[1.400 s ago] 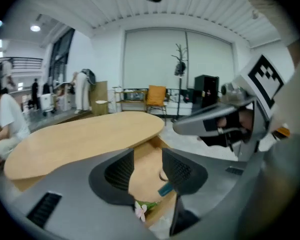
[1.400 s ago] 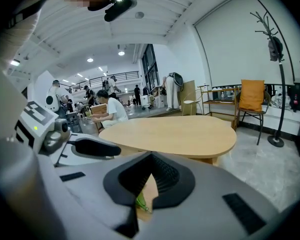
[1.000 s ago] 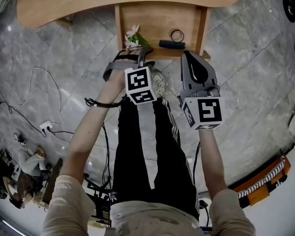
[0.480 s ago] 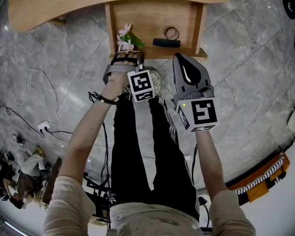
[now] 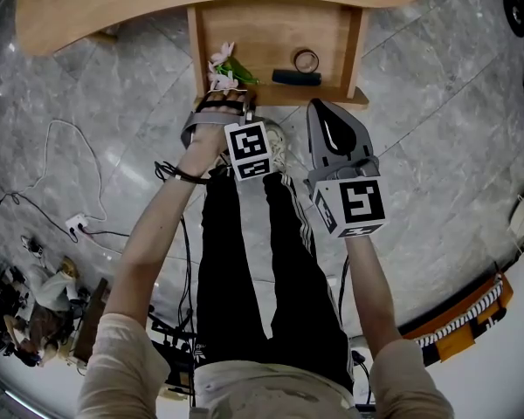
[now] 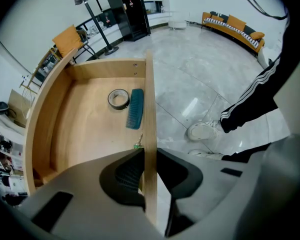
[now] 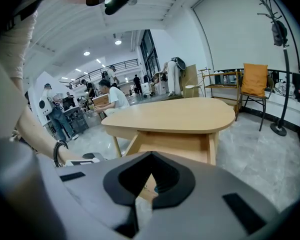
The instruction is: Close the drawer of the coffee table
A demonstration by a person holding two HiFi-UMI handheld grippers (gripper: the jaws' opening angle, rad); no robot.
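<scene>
No words, numbers or brand marks are readable anywhere. The left marker cube and right marker cube bear only black-and-white square patterns.

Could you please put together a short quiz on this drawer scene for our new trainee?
1. True or false: the drawer is fully shut.
2. What does the left claw grip? A a mug; B the drawer's front panel; C a table leg.
3. Fill in: inside the drawer, the teal comb lies right beside the ___.
Key: 1 false, it stands open. 2 B; the jaws have just been closing and now clamp that panel. 3 roll of tape.
</scene>
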